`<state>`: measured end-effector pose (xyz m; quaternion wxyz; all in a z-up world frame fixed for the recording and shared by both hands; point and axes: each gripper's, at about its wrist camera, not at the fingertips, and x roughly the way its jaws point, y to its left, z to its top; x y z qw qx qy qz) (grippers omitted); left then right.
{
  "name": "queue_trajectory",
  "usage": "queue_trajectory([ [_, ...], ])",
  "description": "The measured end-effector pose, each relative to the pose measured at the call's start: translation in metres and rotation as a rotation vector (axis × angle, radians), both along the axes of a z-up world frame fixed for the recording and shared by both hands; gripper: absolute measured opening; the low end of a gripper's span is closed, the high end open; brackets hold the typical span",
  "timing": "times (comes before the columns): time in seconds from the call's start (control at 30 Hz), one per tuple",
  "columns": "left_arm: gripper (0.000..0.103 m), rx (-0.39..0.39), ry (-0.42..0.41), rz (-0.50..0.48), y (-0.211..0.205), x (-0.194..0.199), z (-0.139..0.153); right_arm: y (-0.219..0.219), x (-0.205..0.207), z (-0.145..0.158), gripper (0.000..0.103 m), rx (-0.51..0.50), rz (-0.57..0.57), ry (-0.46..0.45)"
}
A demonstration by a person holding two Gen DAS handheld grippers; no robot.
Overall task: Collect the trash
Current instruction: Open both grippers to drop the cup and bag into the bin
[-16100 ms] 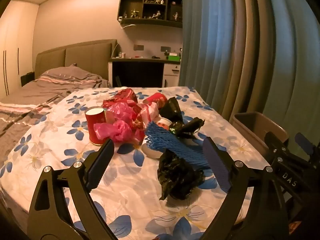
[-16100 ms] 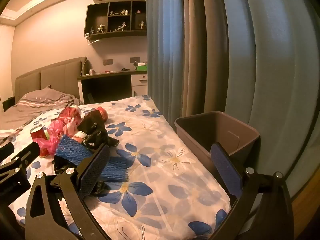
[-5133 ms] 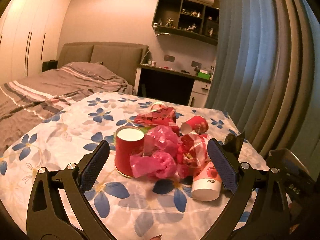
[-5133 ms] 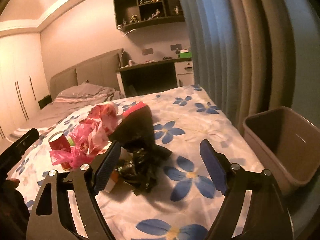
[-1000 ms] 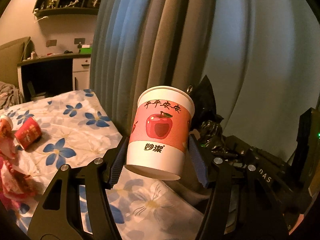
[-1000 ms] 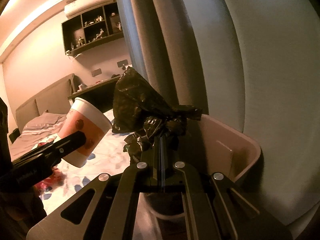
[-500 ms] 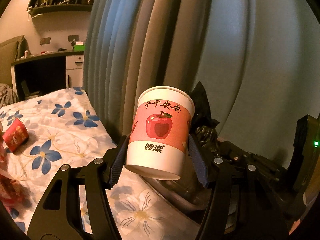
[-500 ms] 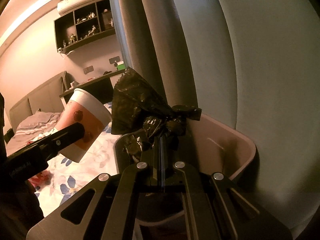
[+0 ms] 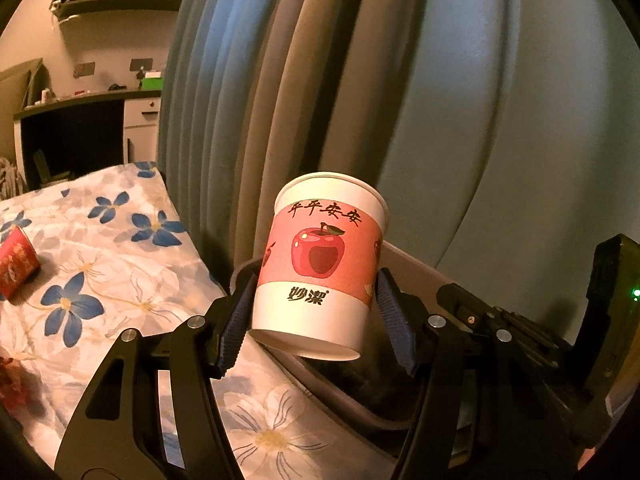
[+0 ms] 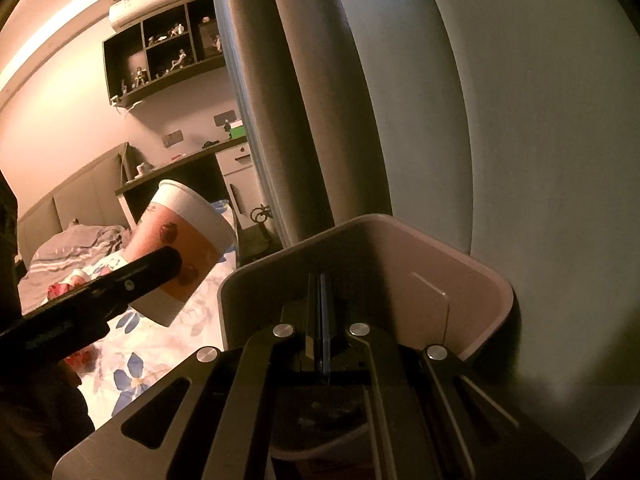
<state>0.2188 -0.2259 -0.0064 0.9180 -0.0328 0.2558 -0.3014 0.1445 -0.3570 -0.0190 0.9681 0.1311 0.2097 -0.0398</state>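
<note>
Bedspread (image 9: 132, 264) with blue flowers fills the left of the left wrist view, and a small red cup (image 9: 16, 262) lies on its side out at nine o'clock, well apart from everything else. Moving right, the left gripper (image 9: 316, 312) stands about half open with its blue pads pressed on both sides of a paper cup (image 9: 320, 268), the one with the apple print, held mouth up and tipped a little to the right. The cup's long axis runs from its base at six o'clock to its rim near one o'clock. Directly under and behind it, toward five o'clock, sits the bin (image 9: 416, 268), its rim just showing either side of the cup, pushed up against the bed edge with the curtain (image 9: 400, 80) hanging behind. From the right wrist view the cup (image 10: 180, 248) hangs at nine o'clock, beside the bin's (image 10: 400, 248) near-left corner rather than clearly over the opening, so I would judge it needs to travel a little further right before being let go. The right gripper (image 10: 320, 320) is fully closed with nothing between its fingers, pointing down into the bin at twelve o'clock. Of the two, the right one is nearer the bin, but the left carries the trash.
</note>
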Motion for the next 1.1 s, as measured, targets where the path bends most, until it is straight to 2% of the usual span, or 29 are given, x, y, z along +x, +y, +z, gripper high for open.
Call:
queue_trajectory([
  [0.1, 0.060, 0.010, 0.006, -0.007, -0.005, 0.001, -0.004, -0.002, -0.001, 0.001, 0.002, 0.006, -0.020, -0.003],
  [0.13, 0.060, 0.012, 0.011, -0.010, -0.007, 0.002, -0.005, -0.002, -0.003, 0.002, 0.006, 0.004, -0.031, -0.007],
  [0.2, 0.060, 0.020, 0.020, -0.022, -0.013, 0.004, -0.009, -0.003, -0.006, 0.003, 0.026, 0.003, -0.049, -0.016],
  [0.23, 0.060, 0.023, 0.024, -0.027, -0.016, 0.004, -0.012, -0.004, -0.010, 0.004, 0.043, 0.012, -0.061, -0.027],
  [0.27, 0.061, 0.026, 0.029, -0.035, -0.020, 0.004, -0.015, -0.005, -0.014, 0.005, 0.046, 0.017, -0.072, -0.038],
  [0.47, 0.062, 0.044, 0.061, -0.070, -0.039, 0.007, -0.030, -0.009, -0.027, 0.010, 0.046, 0.000, -0.128, -0.069],
  [0.63, 0.077, 0.033, 0.093, -0.090, -0.039, 0.006, -0.034, -0.012, -0.032, 0.011, 0.047, 0.002, -0.143, -0.076],
  [0.8, 0.086, 0.005, 0.085, -0.024, -0.011, -0.001, -0.024, -0.008, -0.040, 0.019, 0.047, -0.018, -0.139, -0.108],
  [0.97, 0.091, 0.024, -0.002, 0.096, 0.032, -0.024, -0.006, 0.005, -0.049, 0.029, 0.069, -0.042, -0.099, -0.155],
  [1.1, 0.096, 0.014, -0.021, 0.216, 0.076, -0.040, 0.002, 0.023, -0.053, 0.034, 0.079, -0.051, -0.061, -0.188],
])
